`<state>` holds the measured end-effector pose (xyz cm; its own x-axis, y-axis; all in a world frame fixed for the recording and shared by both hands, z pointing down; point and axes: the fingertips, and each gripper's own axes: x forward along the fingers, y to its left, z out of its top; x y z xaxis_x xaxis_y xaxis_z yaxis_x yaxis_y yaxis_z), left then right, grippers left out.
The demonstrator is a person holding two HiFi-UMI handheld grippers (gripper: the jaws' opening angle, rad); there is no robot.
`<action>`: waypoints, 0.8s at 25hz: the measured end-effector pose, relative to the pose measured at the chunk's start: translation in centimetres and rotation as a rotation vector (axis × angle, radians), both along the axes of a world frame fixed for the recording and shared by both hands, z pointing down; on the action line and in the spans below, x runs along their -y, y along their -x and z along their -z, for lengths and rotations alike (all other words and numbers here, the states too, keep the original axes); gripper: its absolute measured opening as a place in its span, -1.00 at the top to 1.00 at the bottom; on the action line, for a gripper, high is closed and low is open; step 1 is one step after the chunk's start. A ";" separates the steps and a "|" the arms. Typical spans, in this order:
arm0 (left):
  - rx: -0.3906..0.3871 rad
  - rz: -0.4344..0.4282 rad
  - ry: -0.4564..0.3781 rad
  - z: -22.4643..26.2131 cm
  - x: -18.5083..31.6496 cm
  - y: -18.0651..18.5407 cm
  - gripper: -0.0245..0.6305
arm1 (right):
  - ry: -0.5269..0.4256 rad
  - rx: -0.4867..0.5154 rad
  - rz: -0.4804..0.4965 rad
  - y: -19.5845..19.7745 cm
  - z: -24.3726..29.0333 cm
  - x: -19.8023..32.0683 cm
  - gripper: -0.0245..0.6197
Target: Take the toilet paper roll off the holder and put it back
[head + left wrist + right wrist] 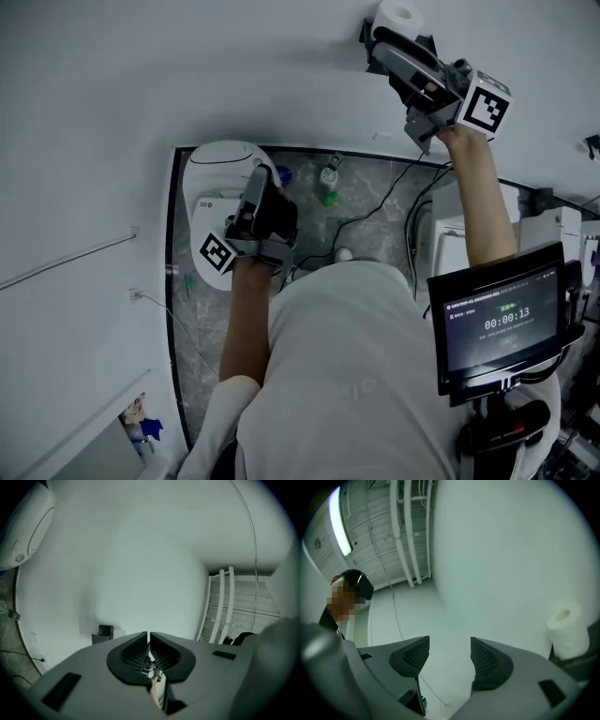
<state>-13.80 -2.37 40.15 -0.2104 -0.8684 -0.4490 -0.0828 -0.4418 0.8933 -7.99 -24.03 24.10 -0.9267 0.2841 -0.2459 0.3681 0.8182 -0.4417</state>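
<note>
The white toilet paper roll (pixel 398 17) sits on a dark holder (pixel 367 37) on the pale wall, at the top of the head view. My right gripper (pixel 382 49) is raised right beside it, fingers pointing at the holder. In the right gripper view its jaws (pixel 449 644) stand open with nothing between them, and the roll (pixel 567 629) is off to the right, outside the jaws, on the holder (pixel 581 663). My left gripper (pixel 262 186) hangs lower, over the toilet. Its jaws (pixel 148 637) are shut on nothing and face bare wall.
A white toilet (pixel 225 169) stands on the dark marble floor (pixel 375 187) with a green bottle (pixel 329 183) and black cables (pixel 412 202) nearby. A timer screen (pixel 497 323) sits at the right. White pipes (pixel 222 602) run along the wall. A person (pixel 347 597) stands behind.
</note>
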 end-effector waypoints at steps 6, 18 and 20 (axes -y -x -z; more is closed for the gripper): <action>0.010 -0.017 -0.001 0.7 -0.4 -0.4 0.91 | 0.249 0.093 -0.060 -2.9 -3.0 -2.1 0.06; 0.006 -0.062 0.029 -0.8 1.4 -1.8 0.91 | 0.576 0.156 -0.163 -7.7 -12.1 -5.3 0.06; 0.003 -0.067 0.032 -1.0 1.3 -2.0 0.91 | 0.605 0.157 -0.176 -8.3 -13.2 -6.0 0.06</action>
<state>-11.77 -3.72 41.12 -0.1504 -0.8944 -0.4212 -0.0564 -0.4176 0.9069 0.27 -18.01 37.32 -0.8867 -0.0998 -0.4514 0.3490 0.4958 -0.7952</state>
